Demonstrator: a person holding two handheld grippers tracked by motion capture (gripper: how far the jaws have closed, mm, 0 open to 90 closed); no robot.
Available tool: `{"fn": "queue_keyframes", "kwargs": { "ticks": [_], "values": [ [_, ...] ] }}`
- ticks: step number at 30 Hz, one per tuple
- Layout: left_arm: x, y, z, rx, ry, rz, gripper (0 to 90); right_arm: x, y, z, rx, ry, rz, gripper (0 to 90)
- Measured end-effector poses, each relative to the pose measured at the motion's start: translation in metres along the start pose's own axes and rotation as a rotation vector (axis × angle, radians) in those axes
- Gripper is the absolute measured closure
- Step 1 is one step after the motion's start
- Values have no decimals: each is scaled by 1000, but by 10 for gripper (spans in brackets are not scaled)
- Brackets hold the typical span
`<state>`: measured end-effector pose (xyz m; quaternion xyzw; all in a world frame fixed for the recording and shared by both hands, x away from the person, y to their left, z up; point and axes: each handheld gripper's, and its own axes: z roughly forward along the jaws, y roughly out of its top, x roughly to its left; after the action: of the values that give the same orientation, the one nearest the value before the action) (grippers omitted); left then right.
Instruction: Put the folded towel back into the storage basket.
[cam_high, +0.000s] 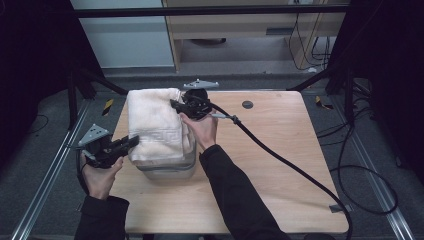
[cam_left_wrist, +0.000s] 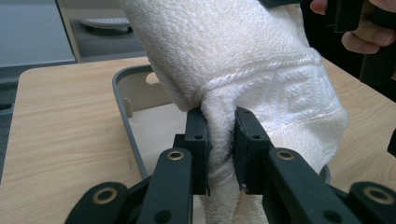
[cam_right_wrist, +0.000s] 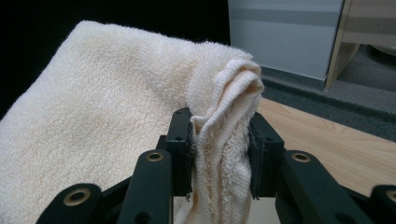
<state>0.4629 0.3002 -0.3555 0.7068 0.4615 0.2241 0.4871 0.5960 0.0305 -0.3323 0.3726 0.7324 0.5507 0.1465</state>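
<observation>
Both hand-held grippers, left (cam_left_wrist: 220, 144) and right (cam_right_wrist: 220, 154), are clamped on towel (cam_high: 152, 125) edges, held over the bin (cam_high: 167, 172); surface (cam_high: 280, 165) is open rightward.

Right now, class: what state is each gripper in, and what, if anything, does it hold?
Left gripper: shut on the towel, gripping a bunched fold.
Right gripper: shut on the towel, gripping its gathered edge.

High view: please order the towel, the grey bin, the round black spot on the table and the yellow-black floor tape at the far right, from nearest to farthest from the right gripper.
From the right gripper:
1. towel, clamped in its jaws.
2. grey bin, under the towel, toward the person.
3. round black spot, on the tabletop to the right.
4. floor tape, beyond the table's right edge.
</observation>
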Motion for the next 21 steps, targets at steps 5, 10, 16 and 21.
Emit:
{"fn": "queue_keyframes", "kwargs": {
  "ticks": [5, 10, 16, 21],
  "values": [
    [5, -4, 6, 22, 4, -6, 769, -2, -5, 7, 16, -8, 0, 667],
    [7, -8, 12, 41, 8, -9, 770, -3, -11, 12, 31, -17, 4, 665],
    [8, -12, 19, 68, 14, -4, 770, -8, -20, 18, 51, -28, 10, 664],
    [8, -15, 26, 89, 14, -2, 770, -13, -28, 21, 64, -33, 22, 663]
  ]
}}
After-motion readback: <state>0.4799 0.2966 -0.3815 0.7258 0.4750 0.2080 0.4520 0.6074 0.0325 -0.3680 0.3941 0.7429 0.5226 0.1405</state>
